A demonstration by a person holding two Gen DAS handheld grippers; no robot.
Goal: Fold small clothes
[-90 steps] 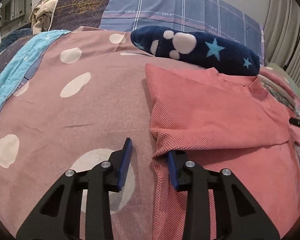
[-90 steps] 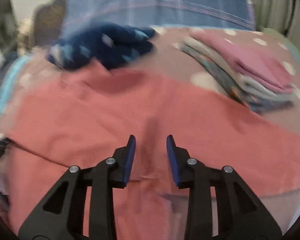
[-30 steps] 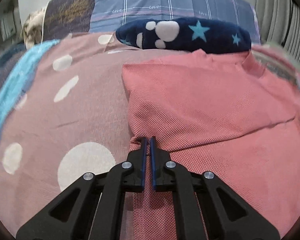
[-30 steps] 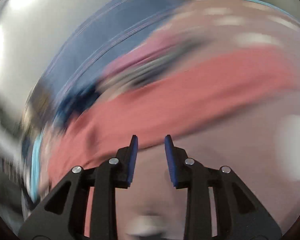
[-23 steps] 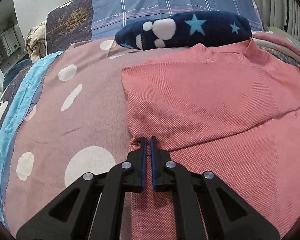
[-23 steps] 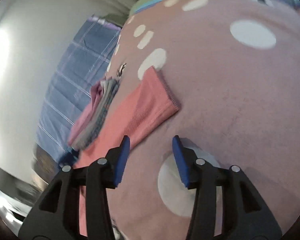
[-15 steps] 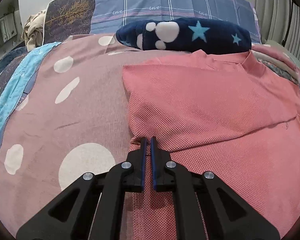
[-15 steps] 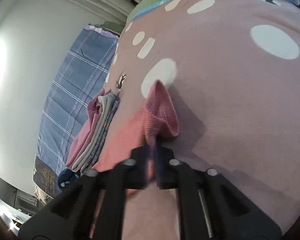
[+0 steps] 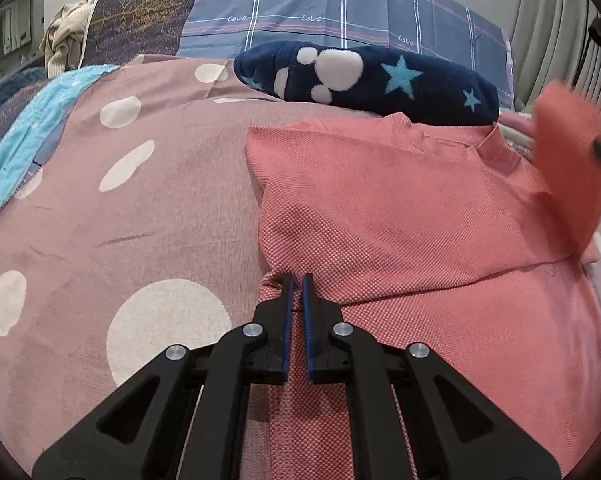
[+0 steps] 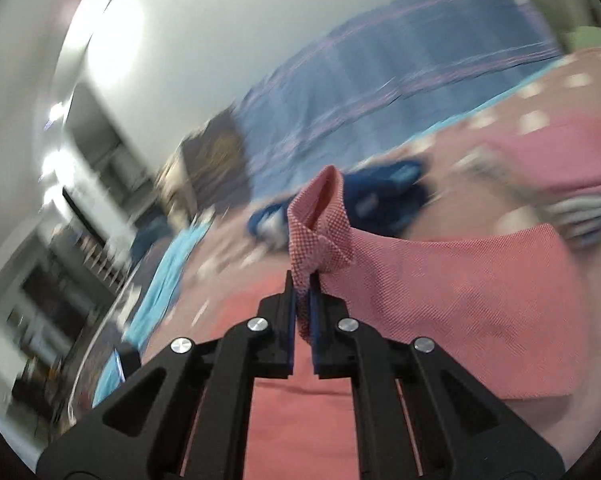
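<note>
A coral-red shirt [image 9: 400, 216] lies spread on the pink dotted bedspread [image 9: 100, 216], its left sleeve folded in over the body. My left gripper [image 9: 295, 280] is shut on the shirt's left edge just below that folded sleeve. In the right wrist view my right gripper [image 10: 303, 280] is shut on the end of the shirt's other sleeve [image 10: 320, 236] and holds it lifted above the bed. That raised sleeve [image 9: 568, 160] shows blurred at the right edge of the left wrist view.
A navy plush garment [image 9: 364, 76] with stars and a paw print lies behind the shirt. A stack of folded clothes [image 10: 572, 184] sits to the right. Plaid blue pillows [image 9: 340, 12] stand at the bed's head, and a turquoise blanket [image 9: 16, 152] borders the left.
My right gripper closed on the shirt's right sleeve and swung it up and over toward the shirt's body. My left gripper stayed shut on the shirt's left edge.
</note>
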